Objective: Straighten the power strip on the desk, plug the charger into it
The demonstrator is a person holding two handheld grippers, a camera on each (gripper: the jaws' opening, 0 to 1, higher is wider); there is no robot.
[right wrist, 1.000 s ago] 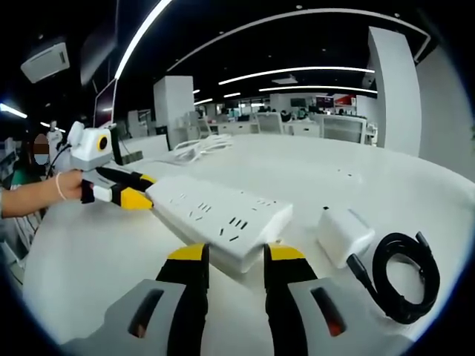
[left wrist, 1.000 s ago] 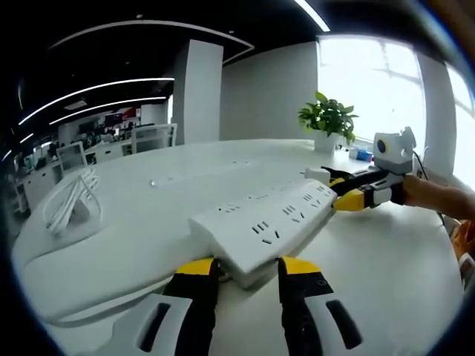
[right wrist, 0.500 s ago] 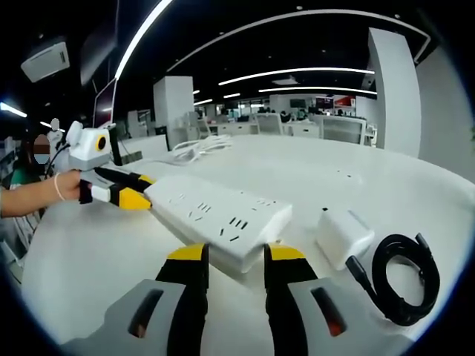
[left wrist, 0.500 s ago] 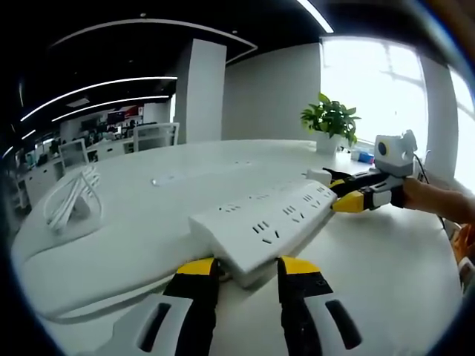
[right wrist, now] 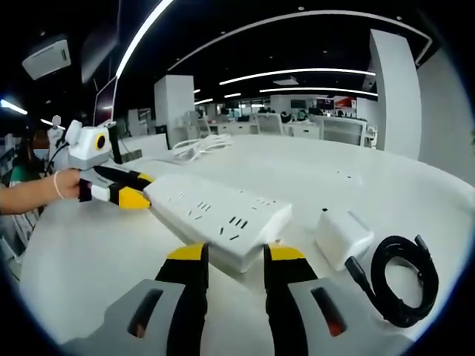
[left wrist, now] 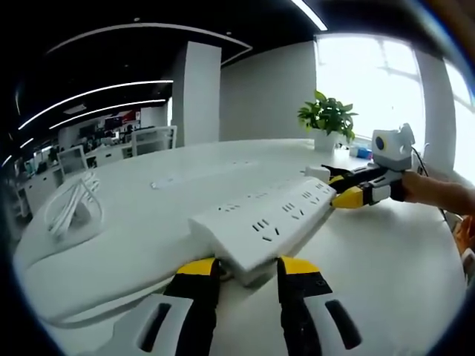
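**A:** What do we have in front of us?

**B:** A wide white table [left wrist: 133, 222] in an open office. Across its middle lies a long white power strip [left wrist: 263, 222], sockets facing up. We hold it at both ends.

**A:** How do the claws sit on it?

**B:** In the left gripper view, our left claw [left wrist: 248, 268] rises from 6 o'clock with its yellow-tipped jaws closed on either side of the strip's near end. At 3 o'clock the right claw [left wrist: 343, 189] pinches the far end, a hand behind it. The right gripper view mirrors this: the right claw [right wrist: 234, 254] clamps the near end of the power strip [right wrist: 219, 215], and the left claw [right wrist: 133, 189] grips the other end at 9 o'clock.

**A:** And the charger?

**B:** In the right gripper view the white charger [right wrist: 341, 236] lies on the table just beside the strip, towards 4 o'clock, apart from it. Its coiled black cable [right wrist: 397, 278] rests at 4 o'clock.

**A:** Anything smaller?

**B:** A potted plant [left wrist: 326, 119] at 1 o'clock in the left gripper view, and a bundled white cord [left wrist: 70, 200] at 9 o'clock.
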